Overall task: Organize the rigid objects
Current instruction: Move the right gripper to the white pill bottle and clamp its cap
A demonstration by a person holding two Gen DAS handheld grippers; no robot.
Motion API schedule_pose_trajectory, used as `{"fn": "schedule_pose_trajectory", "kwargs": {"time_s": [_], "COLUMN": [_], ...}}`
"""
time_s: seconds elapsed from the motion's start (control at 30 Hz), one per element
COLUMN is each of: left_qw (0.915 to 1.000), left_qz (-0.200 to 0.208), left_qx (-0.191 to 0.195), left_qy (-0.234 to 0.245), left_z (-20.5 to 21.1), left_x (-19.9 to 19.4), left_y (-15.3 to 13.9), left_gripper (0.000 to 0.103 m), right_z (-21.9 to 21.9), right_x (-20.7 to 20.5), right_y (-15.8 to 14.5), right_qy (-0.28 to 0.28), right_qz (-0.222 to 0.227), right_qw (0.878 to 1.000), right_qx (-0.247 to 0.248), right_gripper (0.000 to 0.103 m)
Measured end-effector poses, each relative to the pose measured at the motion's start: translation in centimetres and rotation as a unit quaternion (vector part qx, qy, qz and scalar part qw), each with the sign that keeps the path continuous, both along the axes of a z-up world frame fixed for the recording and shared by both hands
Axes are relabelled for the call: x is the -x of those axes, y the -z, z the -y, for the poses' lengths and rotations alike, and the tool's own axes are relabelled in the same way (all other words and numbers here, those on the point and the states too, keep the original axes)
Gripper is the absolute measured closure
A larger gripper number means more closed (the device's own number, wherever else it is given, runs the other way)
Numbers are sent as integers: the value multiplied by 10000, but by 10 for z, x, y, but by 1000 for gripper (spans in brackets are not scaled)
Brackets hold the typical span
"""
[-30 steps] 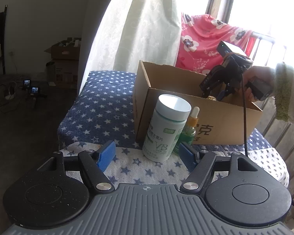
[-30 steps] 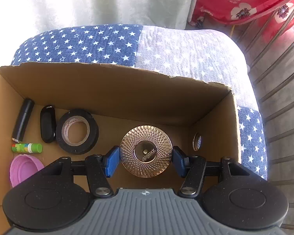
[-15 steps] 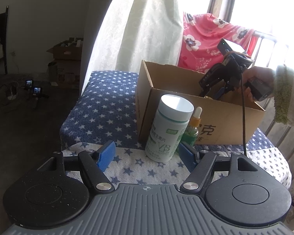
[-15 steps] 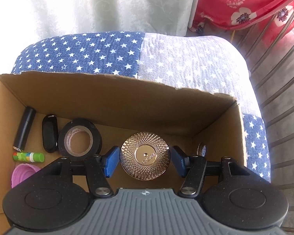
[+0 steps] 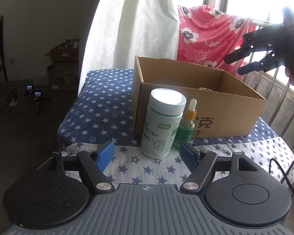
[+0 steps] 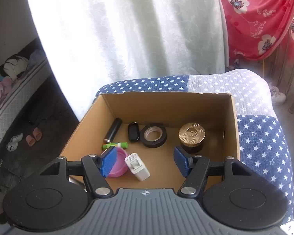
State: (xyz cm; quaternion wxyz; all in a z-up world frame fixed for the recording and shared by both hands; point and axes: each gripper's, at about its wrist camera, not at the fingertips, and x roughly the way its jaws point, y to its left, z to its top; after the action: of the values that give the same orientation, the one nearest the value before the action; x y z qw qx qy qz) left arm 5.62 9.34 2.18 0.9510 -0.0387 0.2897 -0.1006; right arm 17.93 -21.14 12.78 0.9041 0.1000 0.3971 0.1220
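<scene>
A cardboard box (image 5: 227, 115) stands on the star-patterned table. In front of it stand a white pill bottle (image 5: 163, 125) and a green dropper bottle (image 5: 186, 128). My left gripper (image 5: 147, 153) is open and empty, just short of the pill bottle. My right gripper (image 6: 145, 161) is open and empty, raised above the box's near edge; it also shows in the left wrist view (image 5: 243, 63). Inside the box (image 6: 166, 102) a gold-lidded jar (image 6: 192, 135) stands at the right, with black tape (image 6: 153, 136), a black tube (image 6: 113, 131), a glue stick (image 6: 115, 145), a pink lid (image 6: 119, 166) and a white charger (image 6: 137, 166).
A white curtain (image 6: 137, 29) and a red floral cloth (image 5: 205, 37) hang behind the table. Metal railings (image 5: 280, 90) run along the right. The dark floor to the left holds cardboard boxes (image 5: 63, 64) and small devices (image 5: 34, 94).
My right gripper let go of the gold-lidded jar, left it standing in the box, and rose up and back. My left gripper moved slightly toward the pill bottle.
</scene>
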Motion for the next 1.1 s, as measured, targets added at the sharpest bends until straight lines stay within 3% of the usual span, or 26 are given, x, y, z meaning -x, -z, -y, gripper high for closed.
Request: {"fn": "schedule_pose_trajectory", "kwargs": {"time_s": [0.17, 0.37, 0.63, 0.87, 1.1], "left_qw": [9993, 9966, 9978, 9989, 9989], "left_qz": [42, 202, 188, 49, -6], "left_qx": [-351, -759, -627, -468, -469], "left_qy": [-119, -235, -110, 22, 45], "left_z": [10, 24, 35, 41, 47], "left_x": [-2, -15, -37, -49, -51], "left_y": [4, 7, 5, 5, 5], "left_gripper": [24, 24, 25, 34, 43], "right_z": [-23, -75, -122, -132, -131], "right_x": [47, 57, 21, 16, 14], "right_y": [-4, 2, 28, 27, 32], "right_qy": [-528, -1229, -1497, -1602, -1647], "right_qz": [270, 458, 181, 117, -135], "right_qw": [9979, 9912, 9884, 9858, 9853], "right_qx": [-262, -198, 174, 488, 426], "right_gripper": [37, 37, 37, 37, 40]}}
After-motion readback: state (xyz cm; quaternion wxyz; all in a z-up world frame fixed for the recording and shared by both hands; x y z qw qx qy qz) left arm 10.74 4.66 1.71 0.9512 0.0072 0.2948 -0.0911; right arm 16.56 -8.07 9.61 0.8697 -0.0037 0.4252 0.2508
